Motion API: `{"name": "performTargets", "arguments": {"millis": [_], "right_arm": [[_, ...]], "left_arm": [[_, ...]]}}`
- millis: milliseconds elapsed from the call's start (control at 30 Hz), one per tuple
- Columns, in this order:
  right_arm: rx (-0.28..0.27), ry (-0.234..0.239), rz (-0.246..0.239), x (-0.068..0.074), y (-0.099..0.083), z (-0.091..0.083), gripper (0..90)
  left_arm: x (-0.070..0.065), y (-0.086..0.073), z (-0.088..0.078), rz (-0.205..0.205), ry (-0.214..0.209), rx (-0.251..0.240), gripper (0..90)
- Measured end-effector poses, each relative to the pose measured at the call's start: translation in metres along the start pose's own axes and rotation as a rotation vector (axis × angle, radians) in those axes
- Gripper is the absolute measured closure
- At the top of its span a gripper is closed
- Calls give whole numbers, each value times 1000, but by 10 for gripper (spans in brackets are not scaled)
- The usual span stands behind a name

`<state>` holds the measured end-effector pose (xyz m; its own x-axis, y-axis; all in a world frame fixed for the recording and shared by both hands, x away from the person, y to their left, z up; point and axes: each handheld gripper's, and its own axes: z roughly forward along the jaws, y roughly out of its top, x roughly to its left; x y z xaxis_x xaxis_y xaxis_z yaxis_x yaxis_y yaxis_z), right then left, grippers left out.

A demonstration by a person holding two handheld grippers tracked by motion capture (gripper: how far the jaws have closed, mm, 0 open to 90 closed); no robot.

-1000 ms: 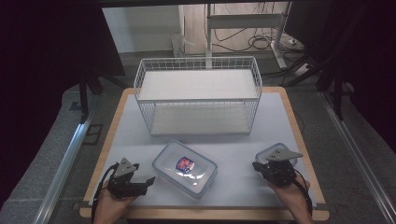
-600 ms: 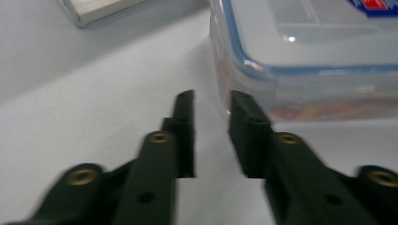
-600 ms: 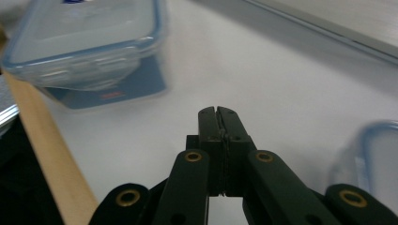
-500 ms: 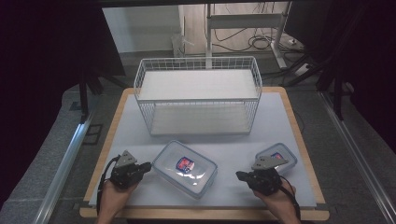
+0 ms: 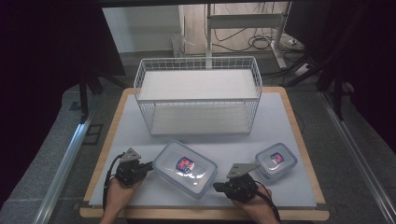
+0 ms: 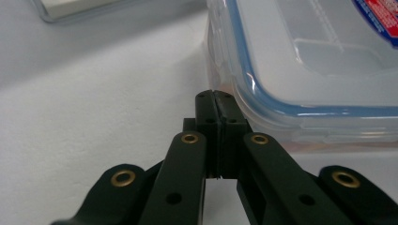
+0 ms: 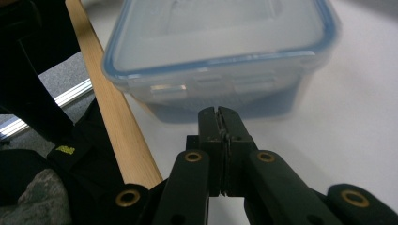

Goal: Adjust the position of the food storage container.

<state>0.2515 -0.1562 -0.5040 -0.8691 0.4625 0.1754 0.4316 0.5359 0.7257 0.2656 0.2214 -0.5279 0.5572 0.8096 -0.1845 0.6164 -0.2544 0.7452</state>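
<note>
A large clear container (image 5: 185, 168) with a blue-rimmed lid and a red label lies at the front middle of the table. My left gripper (image 5: 150, 165) is at its left end. Its jaws have just been closing and now stand shut with nothing between them. In the left gripper view the shut tips (image 6: 214, 96) sit right beside the container's wall (image 6: 300, 117); I cannot tell if they touch. My right gripper (image 5: 216, 186) is shut and empty at the container's right end. In the right gripper view its tips (image 7: 218, 112) point at the container's end wall (image 7: 216, 86), a short gap away.
A smaller lidded container (image 5: 276, 160) sits to the right of my right hand. A white wire basket (image 5: 198, 95) with a shelf stands at the back of the white mat. The wooden table edge (image 7: 112, 112) runs close by the right gripper.
My right gripper has moved left, away from the small container to the large container's right end. My left gripper has edged towards the container's left end.
</note>
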Motion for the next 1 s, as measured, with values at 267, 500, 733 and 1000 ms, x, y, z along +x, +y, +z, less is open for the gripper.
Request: {"name": "performTargets", "arguments": {"millis": [267,500,733,1000], "right_arm": [[-7,-61,36,-13,0,-4,891],[-23,-129,83,-34,-1,-11,895],[-25,-183,111,-50,3,-12,897],[-7,-261,131,-66,8,-13,898]], "left_arm": [[-9,0,1,-20,-30,13,896],[-23,2,4,-20,-52,20,897],[-33,2,6,-16,-84,35,897],[-49,4,12,16,-115,49,896]]}}
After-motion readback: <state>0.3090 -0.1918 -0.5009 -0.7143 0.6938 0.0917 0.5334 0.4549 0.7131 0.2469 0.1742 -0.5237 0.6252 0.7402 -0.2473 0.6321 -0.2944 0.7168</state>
